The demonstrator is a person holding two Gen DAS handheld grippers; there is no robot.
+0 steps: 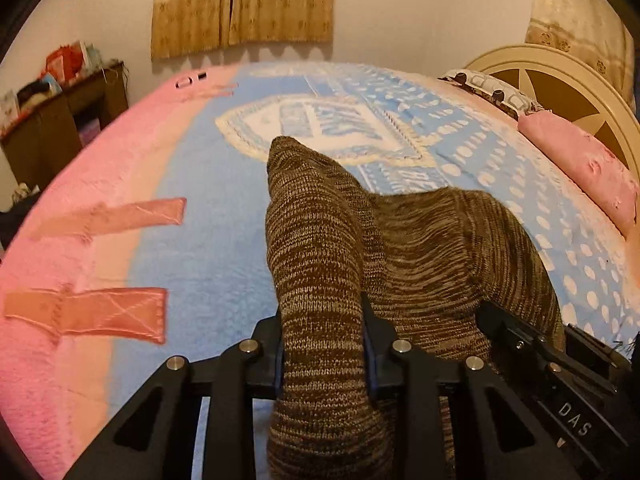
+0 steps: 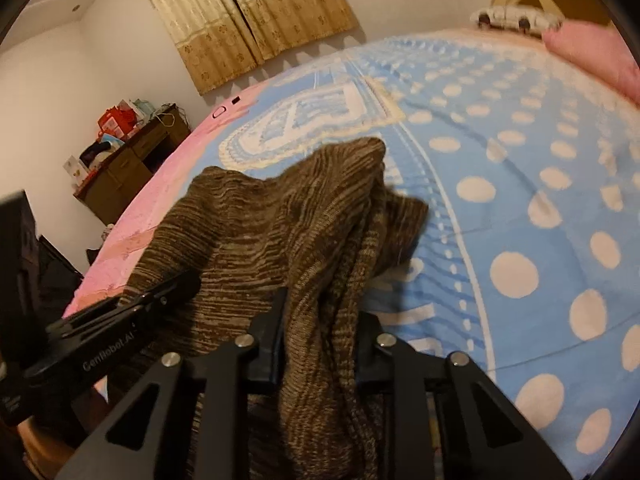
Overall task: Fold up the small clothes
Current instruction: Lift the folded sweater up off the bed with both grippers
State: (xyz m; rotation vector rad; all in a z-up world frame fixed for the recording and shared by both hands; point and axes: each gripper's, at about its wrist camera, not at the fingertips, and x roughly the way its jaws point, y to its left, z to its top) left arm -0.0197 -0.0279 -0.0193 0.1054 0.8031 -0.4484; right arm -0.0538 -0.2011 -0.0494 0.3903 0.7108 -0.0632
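A brown marled knit garment (image 1: 420, 240) hangs between my two grippers above the bed. My left gripper (image 1: 323, 344) is shut on one bunched part of it, which stands up between the jaws. My right gripper (image 2: 320, 336) is shut on another bunched fold of the same garment (image 2: 280, 216). The right gripper's body shows at the lower right of the left wrist view (image 1: 532, 344), and the left gripper shows at the lower left of the right wrist view (image 2: 132, 308). The two grippers are close together, side by side.
The bed carries a blue blanket with white dots (image 2: 520, 208) and a pink border (image 1: 80, 208). Pink pillows (image 1: 580, 160) and a cream headboard (image 1: 560, 80) are at the right. A phone (image 1: 190, 79) lies at the far edge. A cluttered brown desk (image 1: 60, 120) stands left.
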